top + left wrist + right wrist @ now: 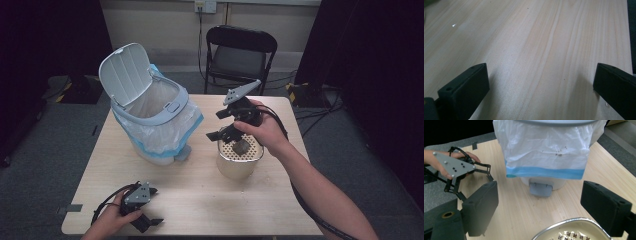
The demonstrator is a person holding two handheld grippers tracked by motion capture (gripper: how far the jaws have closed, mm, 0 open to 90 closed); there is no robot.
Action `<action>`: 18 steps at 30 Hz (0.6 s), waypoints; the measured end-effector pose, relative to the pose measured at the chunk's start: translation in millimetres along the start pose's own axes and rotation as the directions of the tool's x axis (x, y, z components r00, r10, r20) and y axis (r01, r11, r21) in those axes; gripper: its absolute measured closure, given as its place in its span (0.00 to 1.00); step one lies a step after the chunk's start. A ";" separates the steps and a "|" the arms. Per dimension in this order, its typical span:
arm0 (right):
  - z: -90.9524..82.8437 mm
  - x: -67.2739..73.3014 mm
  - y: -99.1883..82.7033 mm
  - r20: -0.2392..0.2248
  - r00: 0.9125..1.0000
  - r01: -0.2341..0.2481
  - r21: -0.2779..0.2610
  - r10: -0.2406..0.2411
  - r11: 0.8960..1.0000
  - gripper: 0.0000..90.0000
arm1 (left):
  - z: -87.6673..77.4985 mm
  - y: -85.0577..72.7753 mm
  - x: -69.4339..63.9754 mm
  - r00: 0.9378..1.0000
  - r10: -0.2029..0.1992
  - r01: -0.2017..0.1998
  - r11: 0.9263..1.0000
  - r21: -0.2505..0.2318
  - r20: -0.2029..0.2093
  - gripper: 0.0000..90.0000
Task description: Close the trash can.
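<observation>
A white pedal bin [150, 117] stands at the table's back left, lid up, lined with a white bag with a blue band [546, 152]. Right of it sits a round cream container [240, 162] with a metal rim [571, 226] and a perforated insert; a dark lump [241, 146] lies inside. My right gripper [216, 125] hovers over that container's left edge, pointing at the bin, jaws open and empty [539, 205]. My left gripper [154, 206] rests low at the table's front left, jaws wide open over bare wood [540, 85]. It also appears, held by a hand, in the right gripper view [461, 170].
The bin's grey foot pedal [541, 189] faces the container. A black folding chair [240, 55] stands behind the wooden table [200, 200]. Cables trail on the grey floor at right [320, 105]. Open tabletop lies between the two grippers.
</observation>
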State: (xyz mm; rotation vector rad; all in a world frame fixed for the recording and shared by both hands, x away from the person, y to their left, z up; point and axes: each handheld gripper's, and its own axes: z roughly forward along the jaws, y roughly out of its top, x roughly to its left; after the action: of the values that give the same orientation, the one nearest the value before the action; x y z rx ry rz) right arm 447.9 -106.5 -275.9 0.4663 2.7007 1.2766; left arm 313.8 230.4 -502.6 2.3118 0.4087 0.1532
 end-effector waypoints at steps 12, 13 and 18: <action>-10.9 10.7 -32.7 -0.012 1.000 0.005 0.019 -0.004 1.000 0.16 | -0.3 0.1 0.0 1.000 0.002 -0.002 1.000 0.005 0.000 0.00; -12.0 11.1 -35.5 -0.010 1.000 0.006 0.020 -0.005 1.000 0.16 | -0.3 0.1 0.1 1.000 0.002 -0.002 1.000 0.006 0.000 0.00; -19.5 11.8 -49.6 -0.004 1.000 -0.007 0.027 0.007 1.000 0.16 | -0.3 0.1 0.1 1.000 0.003 -0.003 1.000 0.006 0.000 0.00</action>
State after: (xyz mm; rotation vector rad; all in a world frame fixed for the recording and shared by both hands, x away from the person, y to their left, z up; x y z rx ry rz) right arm 421.0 -146.6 -301.4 0.4766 2.7253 1.2459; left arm 313.8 230.6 -502.3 2.3183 0.4064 0.1533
